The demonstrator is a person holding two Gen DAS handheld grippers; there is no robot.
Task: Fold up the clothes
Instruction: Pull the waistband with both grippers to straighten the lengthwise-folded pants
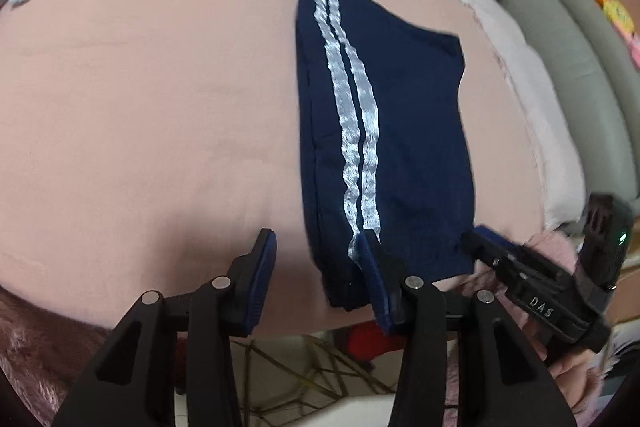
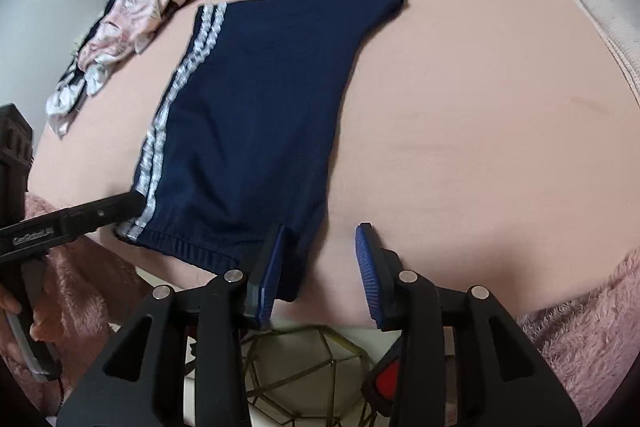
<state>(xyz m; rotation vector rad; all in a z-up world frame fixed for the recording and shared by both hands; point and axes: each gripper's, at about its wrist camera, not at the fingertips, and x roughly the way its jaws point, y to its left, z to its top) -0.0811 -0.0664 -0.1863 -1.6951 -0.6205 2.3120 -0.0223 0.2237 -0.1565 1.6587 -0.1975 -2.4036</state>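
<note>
Both grippers hover with fingers spread wide and holding nothing at the near edge of the bed (image 1: 120,107). Navy shorts (image 1: 384,131) with two white side stripes (image 1: 352,131) lie flat on the pink sheet, folded in half lengthwise, waistband toward the grippers, leg hem away. The left gripper (image 1: 316,267) sits by the striped corner of the waistband, its right finger over the cloth. The right gripper (image 2: 324,259) sits at the opposite waistband corner, its left finger on the fabric edge. The shorts' long axis runs straight away from both grippers, each about equally near its corner, so the next fold likely means pinching both corners and carrying the waistband toward the hem. A crumpled pink garment (image 2: 120,39) lies well apart.
</note>
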